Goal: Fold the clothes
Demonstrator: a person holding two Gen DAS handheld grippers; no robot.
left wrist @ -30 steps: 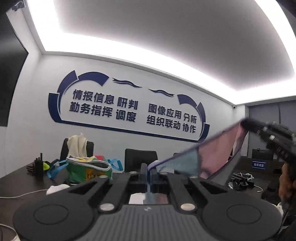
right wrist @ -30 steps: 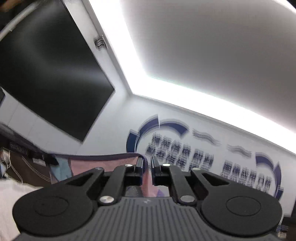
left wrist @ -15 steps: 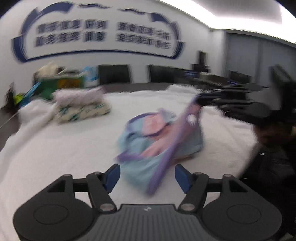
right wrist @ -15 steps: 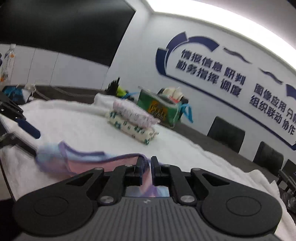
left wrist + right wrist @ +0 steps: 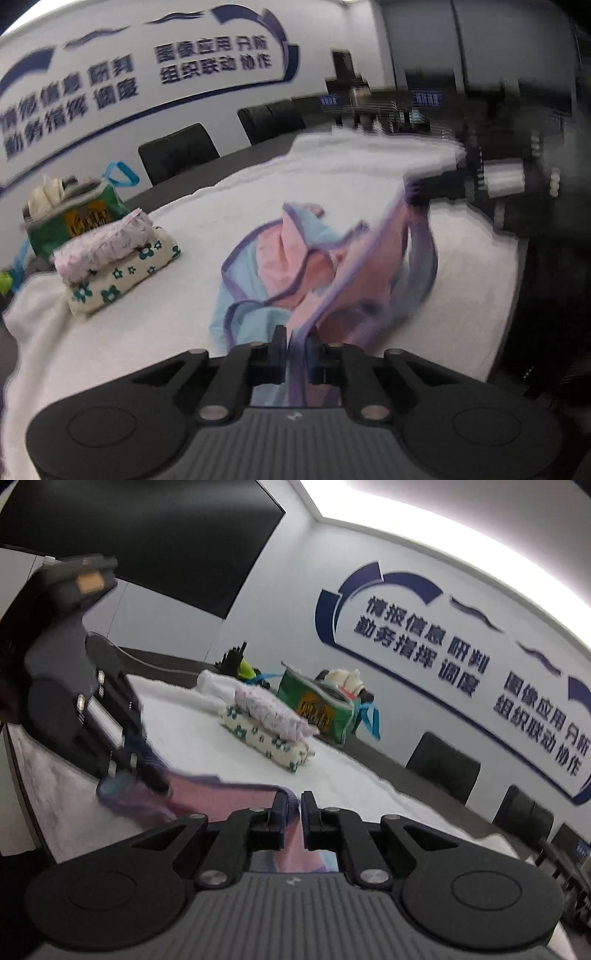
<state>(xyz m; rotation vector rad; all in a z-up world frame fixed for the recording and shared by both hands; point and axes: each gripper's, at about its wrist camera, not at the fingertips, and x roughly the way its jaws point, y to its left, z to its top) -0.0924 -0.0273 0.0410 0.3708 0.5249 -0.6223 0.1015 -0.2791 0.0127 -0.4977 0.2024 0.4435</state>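
Note:
A pink and light-blue garment [image 5: 306,266] with purple trim lies crumpled on the white cloth [image 5: 147,325] that covers the table. My left gripper [image 5: 295,336] is closing, and its jaws pinch the garment's purple hem near the front edge. My right gripper [image 5: 291,806] is shut on another stretch of the purple hem [image 5: 207,794]. In the left wrist view the right gripper [image 5: 417,192] holds the far right corner, slightly raised. The right wrist view has the left gripper [image 5: 151,775] low at the left, on the garment's other end.
A stack of two folded clothes [image 5: 118,266], floral under pink, sits to the back left. Behind it stands a green bag [image 5: 74,218] with blue handles. Black chairs [image 5: 177,151] line the table's far side. A person's dark sleeve [image 5: 546,295] is at the right.
Both grippers came down from high in the air to the table. The left gripper opened, let the garment drop in a heap, then closed again on its purple hem.

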